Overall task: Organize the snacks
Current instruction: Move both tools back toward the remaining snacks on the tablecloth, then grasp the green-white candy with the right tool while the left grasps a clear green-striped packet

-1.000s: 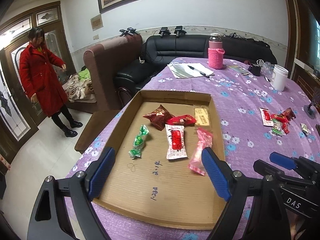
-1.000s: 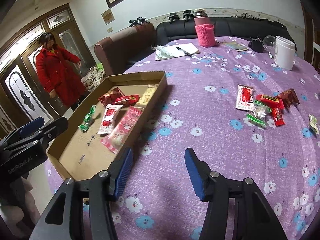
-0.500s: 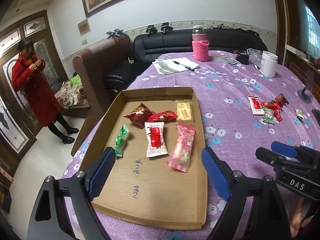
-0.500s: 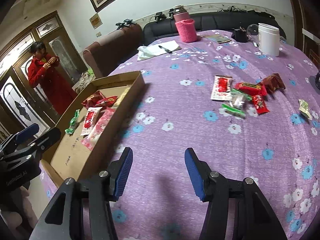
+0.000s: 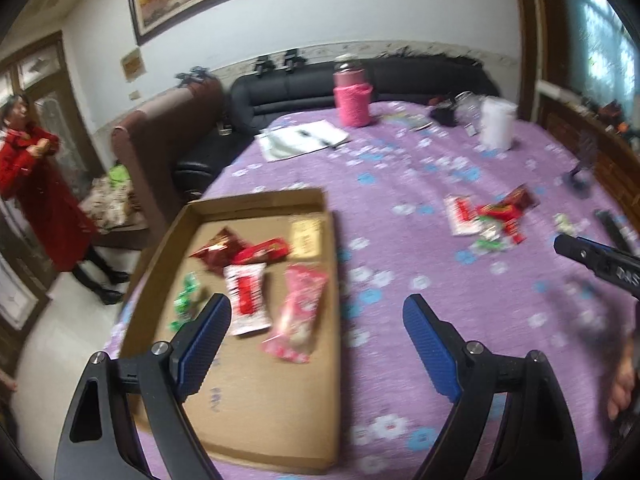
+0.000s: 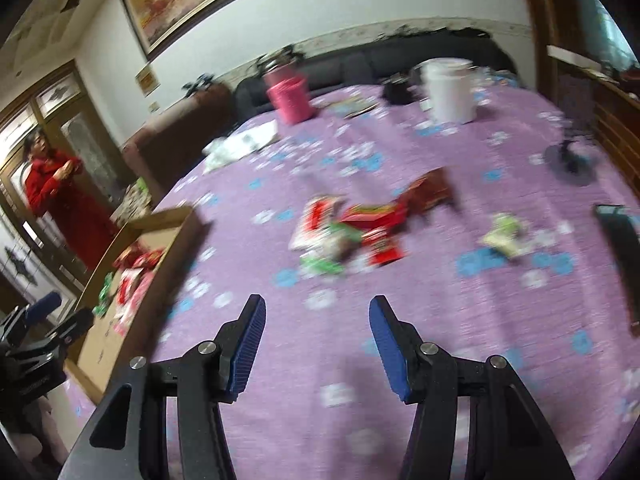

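A shallow cardboard tray [image 5: 256, 396] lies on the purple flowered tablecloth [image 5: 400, 184] and holds several snacks: a pink packet [image 5: 298, 318], a red-and-white packet [image 5: 247, 297], a green candy [image 5: 185, 298], dark red packets [image 5: 219, 253] and a beige one [image 5: 306, 232]. A loose pile of snacks [image 6: 352, 228] lies mid-table, with a green-white packet [image 6: 506, 234] to its right. My left gripper [image 5: 316, 312] is open and empty over the tray's right edge. My right gripper [image 6: 316, 312] is open and empty, short of the pile. The tray also shows in the right wrist view [image 6: 132, 280].
A pink bottle [image 5: 354, 96], papers with a pen [image 5: 304, 140], a white cup [image 5: 496, 124] and a small dark stand [image 5: 580, 164] sit at the table's far side. A black remote [image 6: 622, 256] lies at right. A person in red [image 5: 36, 196] stands by the door.
Both grippers have swung to the right. The loose pile is now nearer the middle of the right wrist view. The tray has shifted left in both views.
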Available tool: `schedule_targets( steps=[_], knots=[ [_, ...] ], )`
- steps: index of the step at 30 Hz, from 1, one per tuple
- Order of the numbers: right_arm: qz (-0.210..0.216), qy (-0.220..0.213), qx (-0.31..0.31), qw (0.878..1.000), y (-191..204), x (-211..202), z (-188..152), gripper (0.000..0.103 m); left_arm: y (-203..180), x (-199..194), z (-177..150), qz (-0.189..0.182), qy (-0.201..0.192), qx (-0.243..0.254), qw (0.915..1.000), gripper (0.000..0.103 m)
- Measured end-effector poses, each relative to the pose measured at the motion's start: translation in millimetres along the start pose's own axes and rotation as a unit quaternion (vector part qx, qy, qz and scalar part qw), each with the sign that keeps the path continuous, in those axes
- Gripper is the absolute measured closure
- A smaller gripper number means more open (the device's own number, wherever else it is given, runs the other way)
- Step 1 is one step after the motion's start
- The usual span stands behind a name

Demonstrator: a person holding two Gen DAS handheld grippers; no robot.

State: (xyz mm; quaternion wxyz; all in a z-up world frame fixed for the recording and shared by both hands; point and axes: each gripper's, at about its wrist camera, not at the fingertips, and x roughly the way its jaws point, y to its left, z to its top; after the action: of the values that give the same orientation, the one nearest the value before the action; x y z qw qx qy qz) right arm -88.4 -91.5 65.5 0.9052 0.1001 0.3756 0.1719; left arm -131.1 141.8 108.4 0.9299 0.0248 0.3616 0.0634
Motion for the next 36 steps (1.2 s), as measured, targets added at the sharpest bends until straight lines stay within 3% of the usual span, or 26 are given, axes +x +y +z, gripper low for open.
schedule_targets(
  steps=[5,11,17,21,26,31,33,36],
  knots=[
    [-0.071,-0.037,0.072,0.994,-81.9,-26.3,30.6,0.037,-5.5,6.8,23.3,-0.121,0.017,-0.039,0.9917,0.016],
    [-0.093,-0.026,0.116,0.988,-130.6,-13.3,50.5,0.037,-41.2,26.4,32.4,-0.177,0.038,-0.025,0.9832,0.016],
    [-0.119,0.032,0.115,0.986,-133.5,44.2,53.9,0.037,-72.1,59.6,37.3,-0.199,0.068,-0.005,0.9777,0.016],
    [-0.14,0.044,0.098,0.984,-133.4,62.3,51.1,0.037,-93.5,87.7,43.6,-0.211,0.083,0.009,0.9739,0.016],
    [-0.163,0.034,0.079,0.983,-135.9,62.3,50.1,0.075,-132.3,121.4,50.0,-0.208,0.092,0.048,0.9725,0.02],
    [-0.149,0.031,0.087,0.985,-141.7,59.7,49.8,0.077,-159.1,138.4,54.2,-0.203,0.082,0.079,0.9725,0.024],
    [-0.147,0.03,0.089,0.985,-142.3,58.3,49.2,0.077,-167.6,141.8,53.8,-0.196,0.077,0.096,0.973,0.03],
    [-0.14,0.03,0.094,0.985,-142.6,57.7,48.6,0.078,-178.8,150.6,52.4,-0.192,0.082,0.118,0.9707,0.057]
  ],
)
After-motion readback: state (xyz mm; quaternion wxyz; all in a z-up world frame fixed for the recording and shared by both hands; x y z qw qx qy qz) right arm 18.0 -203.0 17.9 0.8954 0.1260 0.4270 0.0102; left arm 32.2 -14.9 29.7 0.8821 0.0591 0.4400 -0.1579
